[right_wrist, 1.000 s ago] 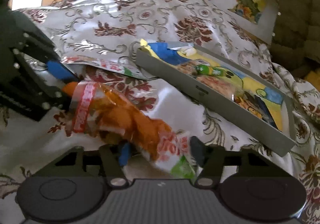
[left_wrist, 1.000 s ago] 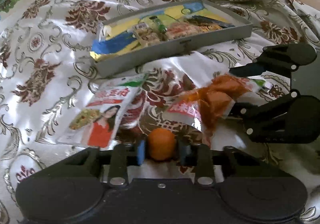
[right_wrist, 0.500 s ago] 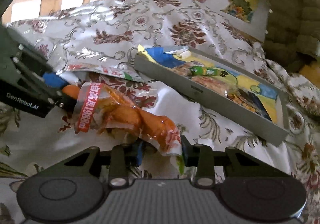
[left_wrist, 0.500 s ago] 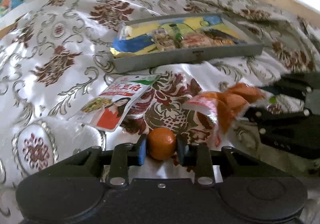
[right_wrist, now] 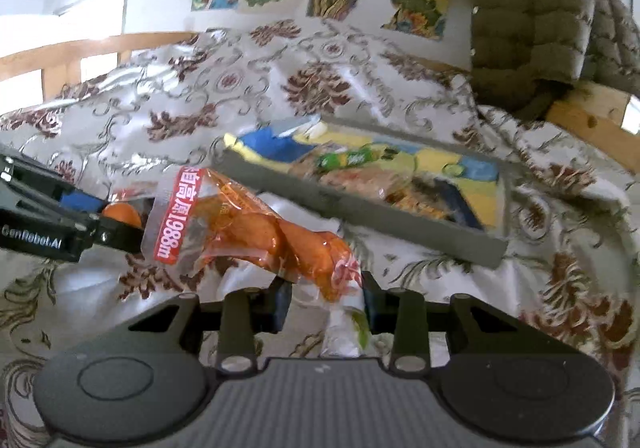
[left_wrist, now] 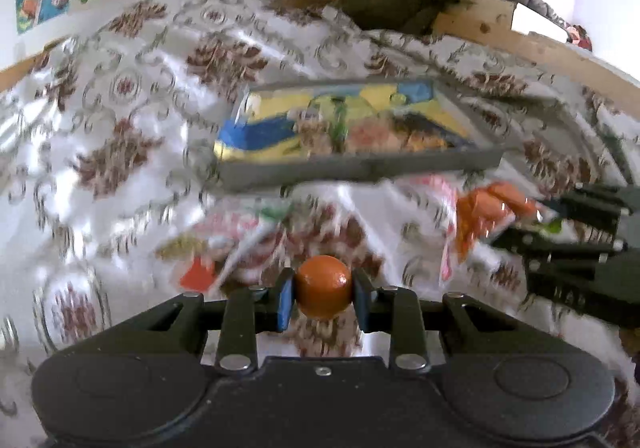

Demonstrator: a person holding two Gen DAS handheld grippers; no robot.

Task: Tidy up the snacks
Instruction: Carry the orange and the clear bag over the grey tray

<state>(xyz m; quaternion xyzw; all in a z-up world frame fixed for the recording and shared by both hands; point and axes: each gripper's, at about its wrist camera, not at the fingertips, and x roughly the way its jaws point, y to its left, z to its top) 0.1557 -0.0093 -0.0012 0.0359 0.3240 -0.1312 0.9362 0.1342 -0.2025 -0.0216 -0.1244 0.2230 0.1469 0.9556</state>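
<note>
The left claw [left_wrist: 323, 298] pinches one small orange ball [left_wrist: 323, 286] between its two blue pads, clear of the cloth. The right claw [right_wrist: 325, 298] is pressed onto one end of a clear packet of orange-red snack [right_wrist: 256, 228], which sticks out ahead and to the left, its far end just beside the left claw and its ball. One flat snack packet [left_wrist: 216, 248] with a red and white print lies on the flowered cloth [left_wrist: 120, 136], ahead and left of the left claw; blur hides its detail. Beyond both claws sits one shallow gray tray [right_wrist: 360, 212], already holding several packets, too smeared to count, one of them green [right_wrist: 352, 158]. The tray's near wall faces the claws, with bare cloth between. Open cloth spreads wide to the left of the tray; to the right and behind, a wooden rail [right_wrist: 592, 116] and a quilted olive cushion [right_wrist: 532, 16] close the space.
</note>
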